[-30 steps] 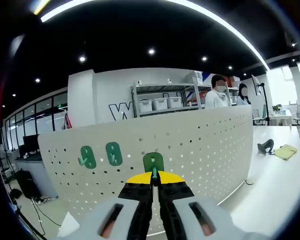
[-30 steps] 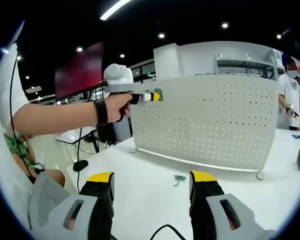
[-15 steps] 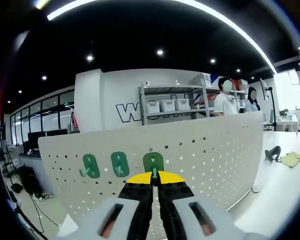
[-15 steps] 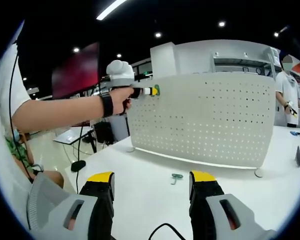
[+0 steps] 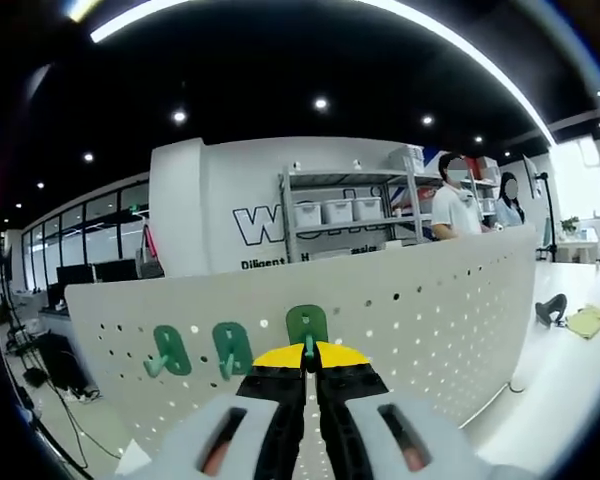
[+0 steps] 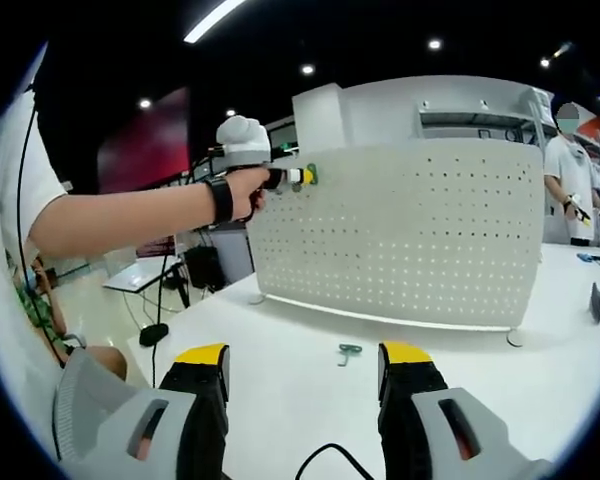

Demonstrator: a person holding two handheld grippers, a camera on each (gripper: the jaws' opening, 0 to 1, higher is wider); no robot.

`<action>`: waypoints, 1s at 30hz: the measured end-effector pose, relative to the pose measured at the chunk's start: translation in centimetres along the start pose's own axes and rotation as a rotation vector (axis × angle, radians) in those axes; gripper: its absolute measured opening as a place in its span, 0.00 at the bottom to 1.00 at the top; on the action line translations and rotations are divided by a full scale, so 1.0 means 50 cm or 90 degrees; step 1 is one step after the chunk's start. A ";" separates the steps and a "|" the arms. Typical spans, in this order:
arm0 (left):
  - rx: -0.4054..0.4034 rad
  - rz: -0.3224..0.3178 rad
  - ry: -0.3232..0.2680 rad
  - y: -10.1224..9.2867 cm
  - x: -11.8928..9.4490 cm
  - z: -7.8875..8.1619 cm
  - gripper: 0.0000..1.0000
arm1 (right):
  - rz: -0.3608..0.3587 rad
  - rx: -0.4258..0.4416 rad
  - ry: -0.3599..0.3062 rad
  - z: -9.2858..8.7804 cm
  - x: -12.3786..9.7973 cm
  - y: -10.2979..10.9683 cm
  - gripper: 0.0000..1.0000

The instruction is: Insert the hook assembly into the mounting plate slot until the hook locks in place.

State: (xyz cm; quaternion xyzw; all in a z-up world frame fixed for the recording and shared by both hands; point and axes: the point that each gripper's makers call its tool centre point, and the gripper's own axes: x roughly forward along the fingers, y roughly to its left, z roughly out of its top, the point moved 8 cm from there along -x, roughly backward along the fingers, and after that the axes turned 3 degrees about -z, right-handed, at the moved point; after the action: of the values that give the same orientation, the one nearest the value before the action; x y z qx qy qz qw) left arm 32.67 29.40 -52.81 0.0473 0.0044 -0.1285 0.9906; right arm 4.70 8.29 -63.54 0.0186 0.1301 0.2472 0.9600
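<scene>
In the left gripper view my left gripper (image 5: 309,356) is shut on a green hook (image 5: 307,327), held against the white pegboard (image 5: 420,320) near its top edge. Two more green hooks (image 5: 166,350) (image 5: 231,347) hang on the board to its left. In the right gripper view the left gripper (image 6: 302,177) shows at the board's upper left corner, a person's hand around it, pressing the green hook (image 6: 311,176) to the pegboard (image 6: 410,235). My right gripper (image 6: 302,372) stands open low over the white table (image 6: 280,360). A loose green hook (image 6: 348,351) lies between its jaws, farther off.
Two people (image 5: 457,198) stand behind the board beside a shelf rack (image 5: 340,205) with bins. A dark tool (image 5: 555,308) and a yellow cloth (image 5: 590,320) lie on the table at the right. A black cable (image 6: 325,458) runs near the right gripper.
The left gripper has carried the green hook up toward the pegboard's top edge; the two mounted hooks now sit lower and further left in its view. The right gripper has stayed open.
</scene>
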 end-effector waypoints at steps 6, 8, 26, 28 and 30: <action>0.001 0.002 0.006 0.004 0.009 -0.006 0.02 | 0.001 0.001 0.004 -0.002 0.003 -0.003 0.61; 0.005 0.005 0.008 0.005 0.012 -0.008 0.03 | 0.000 0.004 0.005 -0.003 0.004 -0.004 0.61; -0.022 0.002 0.010 0.000 0.020 -0.002 0.03 | 0.006 0.012 0.010 -0.012 0.014 0.009 0.60; -0.041 0.002 0.008 0.003 0.027 -0.004 0.03 | 0.005 0.015 0.009 -0.012 0.014 0.008 0.60; -0.045 0.002 0.010 0.003 0.030 -0.005 0.03 | 0.005 0.014 0.007 -0.010 0.012 0.007 0.59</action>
State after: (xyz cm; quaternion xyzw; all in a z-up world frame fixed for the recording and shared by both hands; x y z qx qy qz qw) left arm 34.14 29.19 -53.10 0.0135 0.0164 -0.1265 0.9917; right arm 4.93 8.88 -64.15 0.0280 0.1381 0.2493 0.9581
